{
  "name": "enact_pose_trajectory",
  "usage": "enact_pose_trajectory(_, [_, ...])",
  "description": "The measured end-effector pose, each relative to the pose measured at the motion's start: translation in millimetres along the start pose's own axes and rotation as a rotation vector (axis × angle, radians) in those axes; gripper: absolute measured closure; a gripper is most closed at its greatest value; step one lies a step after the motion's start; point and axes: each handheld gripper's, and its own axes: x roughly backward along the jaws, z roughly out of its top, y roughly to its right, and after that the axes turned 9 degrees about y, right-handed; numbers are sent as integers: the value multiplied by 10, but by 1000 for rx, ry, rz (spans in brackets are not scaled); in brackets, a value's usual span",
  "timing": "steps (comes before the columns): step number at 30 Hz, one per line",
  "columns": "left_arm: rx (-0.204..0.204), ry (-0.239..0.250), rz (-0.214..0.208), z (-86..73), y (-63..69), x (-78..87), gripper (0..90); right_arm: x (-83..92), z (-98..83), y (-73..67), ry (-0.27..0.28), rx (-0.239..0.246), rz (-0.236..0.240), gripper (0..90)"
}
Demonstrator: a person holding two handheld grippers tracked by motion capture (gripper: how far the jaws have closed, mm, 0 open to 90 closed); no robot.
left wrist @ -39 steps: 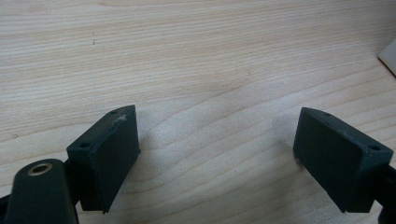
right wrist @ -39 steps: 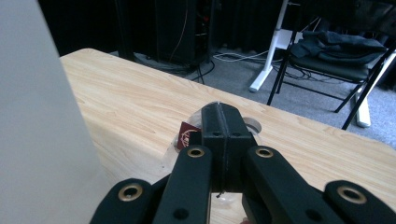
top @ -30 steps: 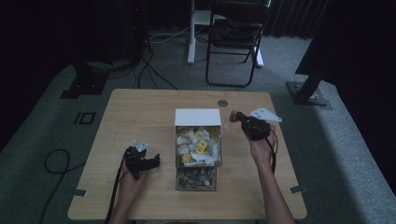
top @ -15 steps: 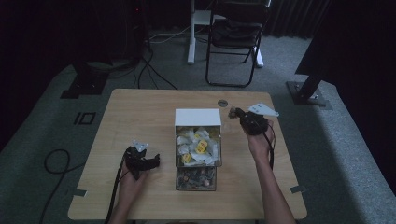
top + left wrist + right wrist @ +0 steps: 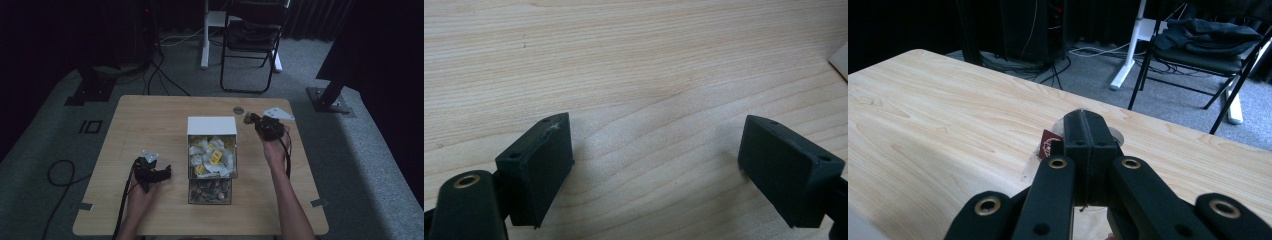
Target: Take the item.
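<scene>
We've got the right claw (image 5: 1088, 131) pinched tight on a small clear packet (image 5: 1048, 150) above the counter (image 5: 150, 125) beside the box (image 5: 211, 131), its orientation hard to tell, while our left claw (image 5: 654, 160) gapes wide, empty.

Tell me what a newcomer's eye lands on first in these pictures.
First, the clear box at the middle of the wooden table, heaped with white and yellow packets, its white lid standing up at the back. Next, the right gripper, beyond the box's right side, shut on a small clear packet with a dark red label. The left gripper rests open on bare wood left of the box.
</scene>
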Motion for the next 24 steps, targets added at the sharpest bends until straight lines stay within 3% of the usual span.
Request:
enact_pose_trajectory(16, [0, 0, 0, 0, 0, 0, 151, -228, -53, 61, -52, 2, -28, 900])
enact_pose_trajectory(19, [-1, 0, 0, 0, 0, 0, 152, -262, -80, 77, -60, -4, -25, 665])
enact_pose_trajectory(24, [0, 0, 0, 0, 0, 0, 152, -226, -85, 108, -52, -28, -52, 505])
